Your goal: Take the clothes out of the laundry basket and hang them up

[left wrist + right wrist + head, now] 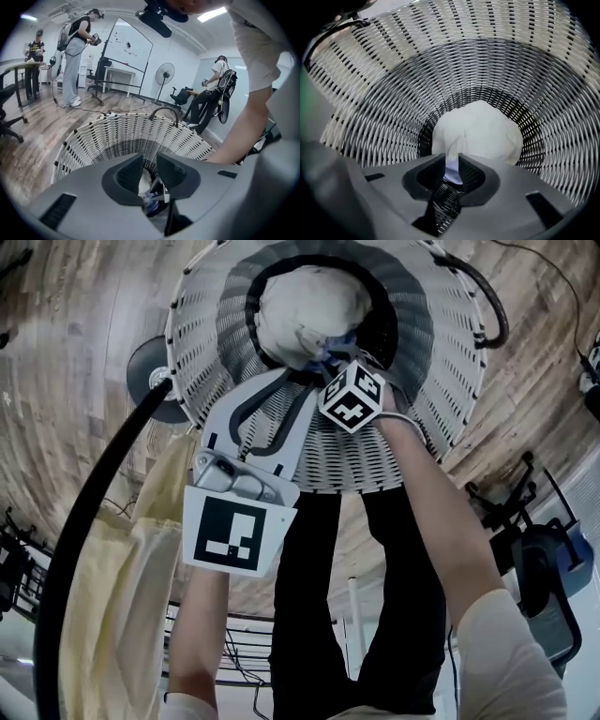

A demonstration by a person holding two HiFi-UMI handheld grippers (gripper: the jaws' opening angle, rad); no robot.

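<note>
The right gripper is deep inside the laundry basket, pointing steeply down. Its jaws stand apart and grip nothing. Straight ahead of its tips, on the basket floor, lies the white garment in a crumpled mound. A bluish fold of it shows in the gap between the tips, though the pads do not appear to press on it. Woven wall surrounds the gripper on every side.

The left gripper hovers above the near rim, behind and above the right one. Its jaws are also apart and empty, and they aim down at the same mound.

The step in hand looks like the first grasp of the garment. It would probably go best if the right gripper's tips sank onto a raised fold, so that cloth fills the gap before the jaws close. A flat stretch of cloth would likely slip out. The tips should stop short of the weave below, since a pad caught in the slats could drag the basket up too. The lift should then go straight up through the mouth, clear of the wall. The left gripper is well placed to take a second edge once the cloth clears the rim.
</note>
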